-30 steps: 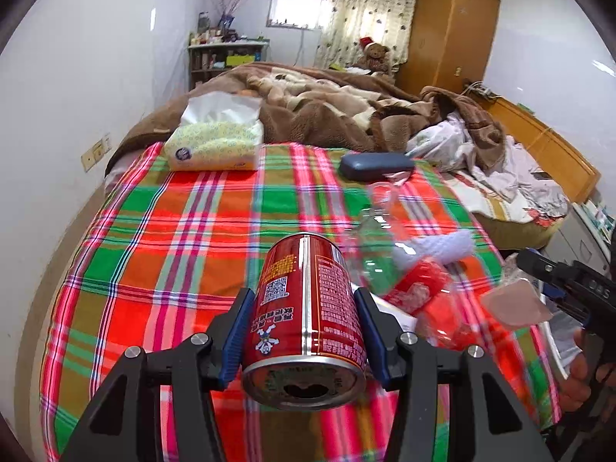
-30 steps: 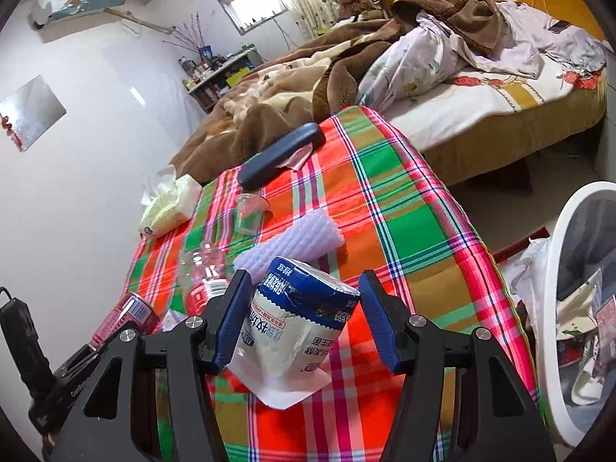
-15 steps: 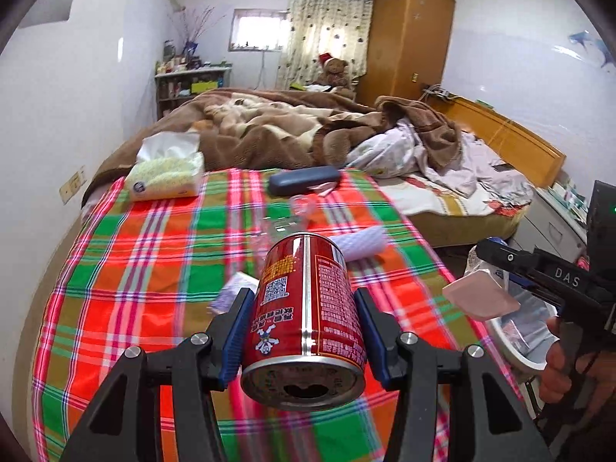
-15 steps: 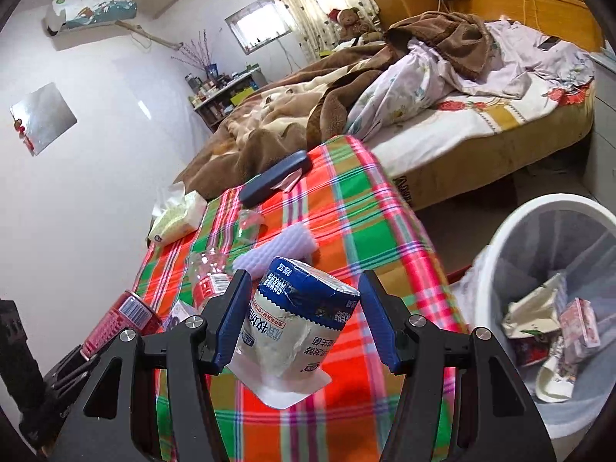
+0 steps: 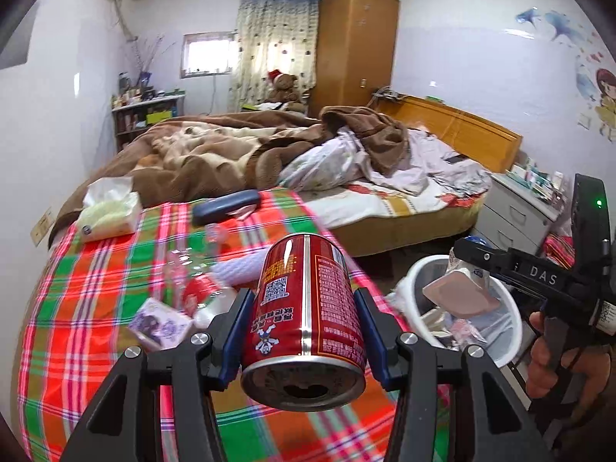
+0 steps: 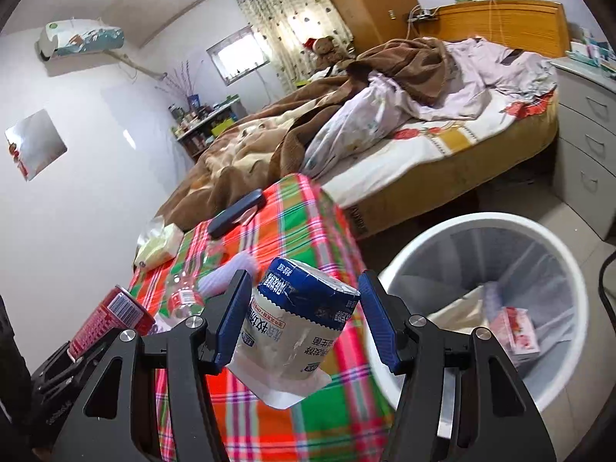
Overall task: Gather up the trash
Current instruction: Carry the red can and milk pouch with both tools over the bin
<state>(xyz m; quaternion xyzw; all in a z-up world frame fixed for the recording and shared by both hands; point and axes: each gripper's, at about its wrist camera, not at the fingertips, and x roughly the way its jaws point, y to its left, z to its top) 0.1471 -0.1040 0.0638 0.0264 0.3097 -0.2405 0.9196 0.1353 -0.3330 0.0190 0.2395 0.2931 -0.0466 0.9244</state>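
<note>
Left gripper (image 5: 304, 346): blue fingers (image 5: 235, 337) clamped on the sides of a red aluminium drink can (image 5: 306, 313), open end toward the camera, carried above the near right edge of the plaid-clothed counter (image 5: 96, 269).

Right gripper (image 6: 304, 321): fingers clamped on a crumpled blue-and-white plastic pouch (image 6: 296, 321), held over that counter's right edge, just beside the white round trash bin (image 6: 389, 269).

Step, by my reading: carry to bin. Next: bring each over the bin's mouth, then release.
</note>
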